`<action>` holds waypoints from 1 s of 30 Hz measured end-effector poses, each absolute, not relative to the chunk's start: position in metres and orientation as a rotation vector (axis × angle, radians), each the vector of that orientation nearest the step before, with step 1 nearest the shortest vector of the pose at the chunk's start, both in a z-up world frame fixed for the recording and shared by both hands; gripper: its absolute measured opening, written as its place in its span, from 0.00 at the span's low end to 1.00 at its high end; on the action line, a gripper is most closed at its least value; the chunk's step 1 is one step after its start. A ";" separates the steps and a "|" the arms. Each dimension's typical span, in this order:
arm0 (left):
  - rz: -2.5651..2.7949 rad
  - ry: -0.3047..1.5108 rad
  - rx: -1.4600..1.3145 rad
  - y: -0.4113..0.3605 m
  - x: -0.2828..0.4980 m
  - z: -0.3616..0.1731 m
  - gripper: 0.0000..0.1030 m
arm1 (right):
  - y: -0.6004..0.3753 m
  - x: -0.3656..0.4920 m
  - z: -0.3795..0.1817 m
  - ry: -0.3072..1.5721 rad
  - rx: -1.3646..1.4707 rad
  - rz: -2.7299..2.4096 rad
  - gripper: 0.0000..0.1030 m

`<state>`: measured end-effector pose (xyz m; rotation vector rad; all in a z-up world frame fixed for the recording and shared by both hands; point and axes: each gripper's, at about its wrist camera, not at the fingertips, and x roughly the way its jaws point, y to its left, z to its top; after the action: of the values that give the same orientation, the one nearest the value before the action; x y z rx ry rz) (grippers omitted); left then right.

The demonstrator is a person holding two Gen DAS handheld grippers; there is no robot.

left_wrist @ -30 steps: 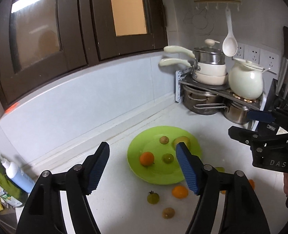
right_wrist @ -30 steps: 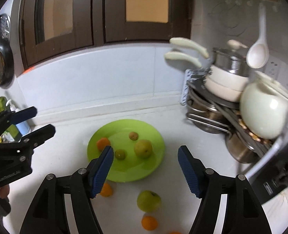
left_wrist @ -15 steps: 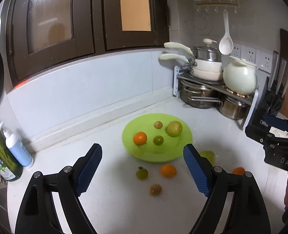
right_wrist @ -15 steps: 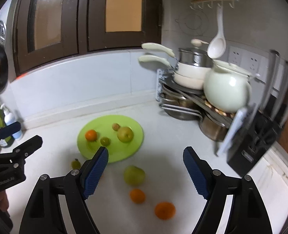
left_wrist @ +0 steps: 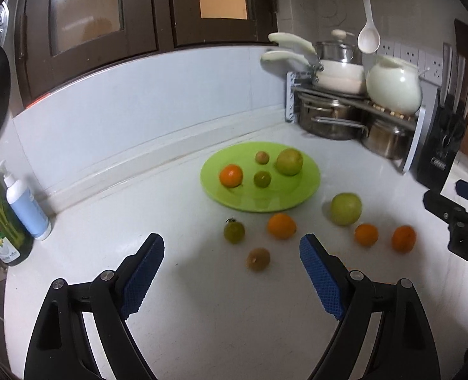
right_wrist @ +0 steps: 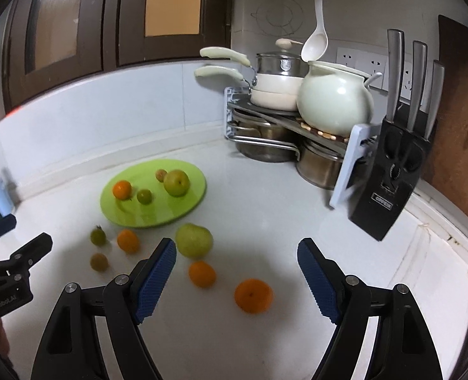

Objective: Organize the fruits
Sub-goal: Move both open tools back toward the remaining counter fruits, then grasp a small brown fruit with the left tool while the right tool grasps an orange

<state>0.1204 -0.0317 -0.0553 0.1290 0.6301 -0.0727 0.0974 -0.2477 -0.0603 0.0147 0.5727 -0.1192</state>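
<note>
A lime green plate [left_wrist: 306,186] [right_wrist: 183,204] lies on the white counter with an orange [left_wrist: 230,175], a green apple [left_wrist: 289,161] and two small fruits on it. Several fruits lie loose in front of it: a green apple [left_wrist: 345,208] [right_wrist: 193,240], oranges [left_wrist: 281,225] [right_wrist: 253,295] [right_wrist: 202,273], a green tomato [left_wrist: 234,231] and a small brownish fruit [left_wrist: 258,258]. My left gripper [left_wrist: 230,272] is open and empty, near the brownish fruit. My right gripper [right_wrist: 235,272] is open and empty, above the near oranges.
A pot rack [right_wrist: 297,133] with pans and a white pot [right_wrist: 335,101] stands at the back right. A black knife block [right_wrist: 392,171] stands right of it. Soap bottles [left_wrist: 25,202] stand at the left. Dark cabinets hang above the backsplash.
Both grippers have pulled back from the plate toward the counter's front. More loose fruit now shows in both views. Both stay open and empty.
</note>
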 end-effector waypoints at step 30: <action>-0.147 0.814 0.169 -0.056 0.182 -0.129 0.45 | -0.273 0.137 -0.138 0.792 0.131 -0.176 0.67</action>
<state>0.1825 -0.0556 -0.1285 0.1689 0.8137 -0.1475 0.1375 -0.2725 -0.1378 0.1306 0.7917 -0.1763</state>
